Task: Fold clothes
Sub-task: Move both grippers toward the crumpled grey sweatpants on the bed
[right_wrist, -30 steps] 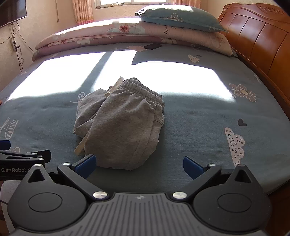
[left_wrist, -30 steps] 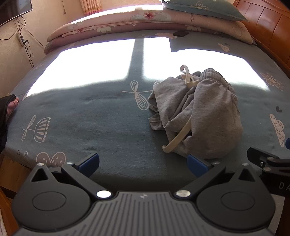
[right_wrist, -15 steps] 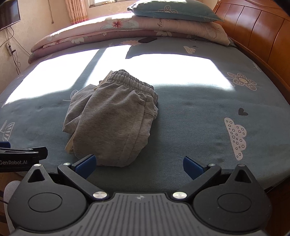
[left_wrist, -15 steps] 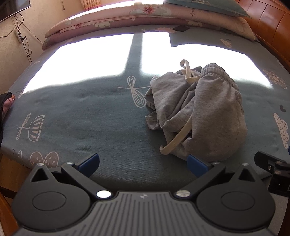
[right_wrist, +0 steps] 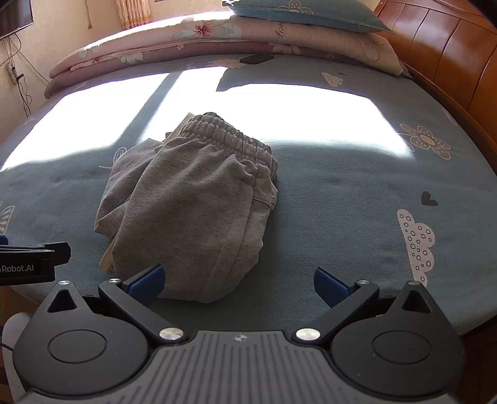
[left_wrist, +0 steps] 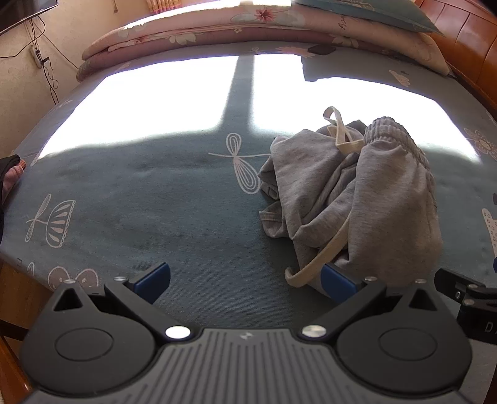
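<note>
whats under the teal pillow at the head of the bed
The teal pillow lies on top of a folded pink floral quilt, which rests on the blue bedsheet. Whether anything is tucked between the quilt's layers cannot be seen.

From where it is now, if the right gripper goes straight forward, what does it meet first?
Probably the crumpled grey sweatpants. The right gripper is open, and the bundle's near edge lies just ahead between its fingers, toward the left one. Right of that, only blue bedsheet. Height above the bed is unclear.
</note>
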`<state>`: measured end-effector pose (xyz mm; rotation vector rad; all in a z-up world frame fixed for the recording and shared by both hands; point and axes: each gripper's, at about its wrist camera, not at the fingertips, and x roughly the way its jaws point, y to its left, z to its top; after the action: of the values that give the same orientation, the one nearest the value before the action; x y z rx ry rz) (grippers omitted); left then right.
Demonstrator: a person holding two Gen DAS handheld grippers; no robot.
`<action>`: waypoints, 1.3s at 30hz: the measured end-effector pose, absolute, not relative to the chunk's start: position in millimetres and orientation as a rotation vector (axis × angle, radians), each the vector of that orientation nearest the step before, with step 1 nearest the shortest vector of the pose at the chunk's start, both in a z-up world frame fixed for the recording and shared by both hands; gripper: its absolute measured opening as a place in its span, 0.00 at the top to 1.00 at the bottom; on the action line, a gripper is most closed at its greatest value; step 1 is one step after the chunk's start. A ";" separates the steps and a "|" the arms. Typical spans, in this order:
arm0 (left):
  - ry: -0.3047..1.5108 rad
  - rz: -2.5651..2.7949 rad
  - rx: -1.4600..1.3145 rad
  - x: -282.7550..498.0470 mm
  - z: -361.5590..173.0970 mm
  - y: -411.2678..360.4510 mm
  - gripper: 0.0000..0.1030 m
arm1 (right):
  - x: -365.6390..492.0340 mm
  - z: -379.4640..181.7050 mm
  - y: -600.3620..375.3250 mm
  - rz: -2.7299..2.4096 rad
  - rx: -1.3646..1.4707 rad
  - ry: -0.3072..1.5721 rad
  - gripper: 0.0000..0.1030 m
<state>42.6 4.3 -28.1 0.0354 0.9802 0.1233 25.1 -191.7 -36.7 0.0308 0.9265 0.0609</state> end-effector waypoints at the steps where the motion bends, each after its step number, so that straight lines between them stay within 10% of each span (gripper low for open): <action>1: 0.980 0.122 0.035 42.7 -28.2 4.1 0.00 | 25.4 -37.0 -191.8 0.060 0.030 0.928 0.00; 39: 0.913 0.088 -0.061 61.1 -29.5 19.1 0.00 | 41.8 -47.2 -214.5 0.058 0.117 0.889 0.00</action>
<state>61.1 19.1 -29.5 -0.0614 0.9133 0.0878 41.8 -214.5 -47.2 0.1174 0.8892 0.0584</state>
